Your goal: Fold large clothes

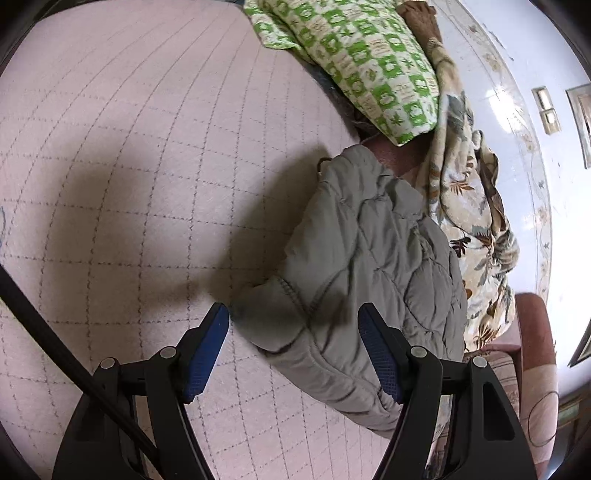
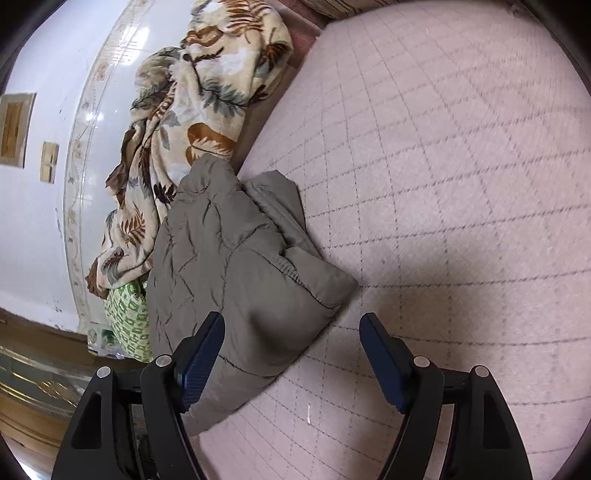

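A grey quilted jacket (image 1: 369, 240) lies bunched in a thick fold on the pink quilted bed cover (image 1: 147, 147). My left gripper (image 1: 293, 321) hangs open just over the jacket's near corner, its blue pads (image 1: 210, 350) not pressing the cloth. In the right wrist view the same jacket (image 2: 221, 258) sits left of centre on the bed cover (image 2: 443, 147). My right gripper (image 2: 291, 325) is open. Its left finger is over the jacket, its right finger is over bare cover, and the jacket's corner lies between them.
A cream blanket with a leaf print (image 1: 472, 221) (image 2: 192, 110) is heaped along the wall side of the bed. A green checked cloth (image 1: 362, 55) (image 2: 129, 317) lies beyond the jacket, with a person's hand (image 1: 421, 22) at its far end. A white wall (image 1: 517, 110) borders the bed.
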Available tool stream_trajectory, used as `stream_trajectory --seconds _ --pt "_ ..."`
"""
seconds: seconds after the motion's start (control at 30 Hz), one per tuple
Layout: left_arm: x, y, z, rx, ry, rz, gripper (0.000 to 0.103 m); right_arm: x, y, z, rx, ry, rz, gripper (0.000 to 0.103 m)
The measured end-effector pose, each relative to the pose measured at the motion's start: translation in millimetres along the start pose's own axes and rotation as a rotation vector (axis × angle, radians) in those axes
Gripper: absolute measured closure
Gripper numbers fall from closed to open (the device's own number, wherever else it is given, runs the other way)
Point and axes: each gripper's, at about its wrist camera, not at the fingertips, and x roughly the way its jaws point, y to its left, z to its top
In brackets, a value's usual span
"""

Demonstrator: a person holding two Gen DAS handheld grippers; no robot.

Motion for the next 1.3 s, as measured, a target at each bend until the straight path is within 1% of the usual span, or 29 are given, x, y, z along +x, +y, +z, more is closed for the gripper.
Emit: stream_trajectory --seconds 0.1,0.17,0.23,0.33,0.4,0.53,0.63,0.67,0.7,0.73,0.77,0.8,0.83,0.87,0.9,0.93,1.0,1.07,1.17,1.3 --pt "6 6 -1 -0.023 0.006 0.003 0.031 12 0 1 -0.003 -0.002 -0.013 0.024" --pt "9 9 -1 -0.041 0.002 -0.011 0.031 19 -2 2 0.004 0.001 -0.004 0.024" --pt "10 10 -4 -0.05 -0.01 -0.018 0.031 26 -4 2 0.012 0.001 -0.012 0.023" --pt "13 10 -6 -0.054 -0.047 -0.02 0.031 34 -9 3 0.06 -0.012 0.038 0.022" --pt "17 9 -8 -0.058 -0.055 -0.03 0.031 40 -7 3 0.05 -0.03 0.039 0.019" --pt "25 4 -9 -0.04 -0.098 -0.014 0.029 50 -2 3 0.04 -0.051 0.036 0.015" --pt "32 5 -7 -0.055 -0.102 -0.013 0.028 59 6 4 0.006 -0.077 0.017 0.014" --pt "34 5 -6 -0.047 -0.101 -0.014 0.028 61 8 4 -0.006 -0.08 0.013 0.017" --pt "35 4 -6 -0.037 -0.099 -0.013 0.028 62 9 5 -0.016 -0.087 0.011 0.027" --pt "37 2 -5 -0.019 -0.094 -0.008 0.03 62 11 5 -0.025 -0.092 -0.001 0.03" --pt "37 0 -5 -0.006 -0.091 -0.006 0.035 63 13 5 -0.036 -0.09 -0.005 0.036" --pt "37 -3 -5 0.013 -0.091 0.001 0.037 62 15 5 -0.05 -0.091 -0.006 0.044" --pt "35 -7 -5 0.04 -0.097 0.011 0.042 61 19 6 -0.072 -0.091 -0.016 0.047" --pt "34 -13 -5 0.073 -0.1 0.023 0.048 60 24 5 -0.101 -0.091 -0.031 0.052" --pt "33 -16 -5 0.095 -0.101 0.033 0.051 58 29 5 -0.127 -0.096 -0.039 0.056" --pt "32 -22 -5 0.133 -0.104 0.048 0.057 57 34 4 -0.157 -0.103 -0.053 0.058" --pt "31 -31 -6 0.193 -0.108 0.074 0.063 54 42 2 -0.187 -0.111 -0.062 0.062" --pt "31 -40 -6 0.254 -0.107 0.106 0.068 51 46 2 -0.214 -0.117 -0.069 0.064" --pt "30 -51 -5 0.321 -0.117 0.138 0.07 47 57 -1 -0.272 -0.13 -0.08 0.066" --pt "26 -66 -8 0.405 -0.16 0.169 0.073 40 73 -5 -0.353 -0.156 -0.104 0.068"
